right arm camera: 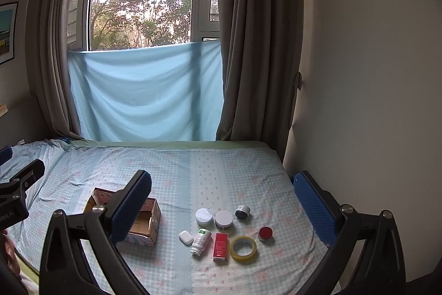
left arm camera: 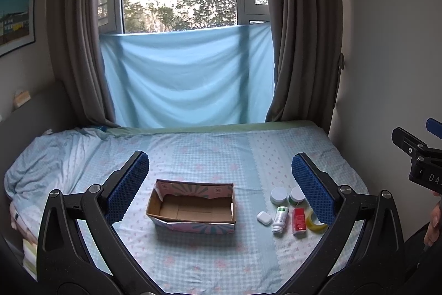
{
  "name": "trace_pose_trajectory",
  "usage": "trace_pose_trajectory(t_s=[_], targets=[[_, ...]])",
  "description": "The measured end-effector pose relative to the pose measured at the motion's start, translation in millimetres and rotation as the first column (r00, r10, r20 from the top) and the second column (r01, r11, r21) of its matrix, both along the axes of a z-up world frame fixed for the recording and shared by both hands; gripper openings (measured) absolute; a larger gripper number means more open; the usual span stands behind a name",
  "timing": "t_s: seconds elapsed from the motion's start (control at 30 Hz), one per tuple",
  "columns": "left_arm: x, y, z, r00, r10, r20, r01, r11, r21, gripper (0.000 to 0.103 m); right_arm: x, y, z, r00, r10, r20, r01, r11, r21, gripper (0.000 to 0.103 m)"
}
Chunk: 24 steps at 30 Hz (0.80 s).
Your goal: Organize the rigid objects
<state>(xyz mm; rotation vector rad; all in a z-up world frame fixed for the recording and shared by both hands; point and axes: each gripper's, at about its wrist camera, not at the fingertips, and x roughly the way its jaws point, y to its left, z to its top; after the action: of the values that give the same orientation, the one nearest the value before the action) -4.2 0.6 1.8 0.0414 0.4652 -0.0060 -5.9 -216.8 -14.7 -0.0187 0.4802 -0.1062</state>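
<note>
While hovering over the bed (right arm camera: 193, 170) w/ both grippers' jaws wide open & empty, looking at cardboard box (left arm camera: 192, 208), jars, bottle (right arm camera: 201, 241), tape roll (right arm camera: 243, 247).

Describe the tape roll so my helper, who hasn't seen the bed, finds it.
On the checked bedsheet, right of the cardboard box, lies a cluster of small containers. The tape roll lies flat in its near row, beside the red box: the only yellowish, see-through ring.

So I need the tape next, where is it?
In the right wrist view the tape lies flat on the bed, between the red box and the red-lidded jar.
</note>
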Motion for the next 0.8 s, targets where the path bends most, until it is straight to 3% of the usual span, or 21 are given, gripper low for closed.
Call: trace_pose_trajectory(t_s=[0.8], targets=[[2.6, 0.1, -3.4, 1.000, -0.001, -0.018, 0.001, 1.000, -0.002, 0.103, 1.6, -1.3, 1.3, 1.000, 0.017, 0.020, -0.017, 1.000, -0.005, 0.103]])
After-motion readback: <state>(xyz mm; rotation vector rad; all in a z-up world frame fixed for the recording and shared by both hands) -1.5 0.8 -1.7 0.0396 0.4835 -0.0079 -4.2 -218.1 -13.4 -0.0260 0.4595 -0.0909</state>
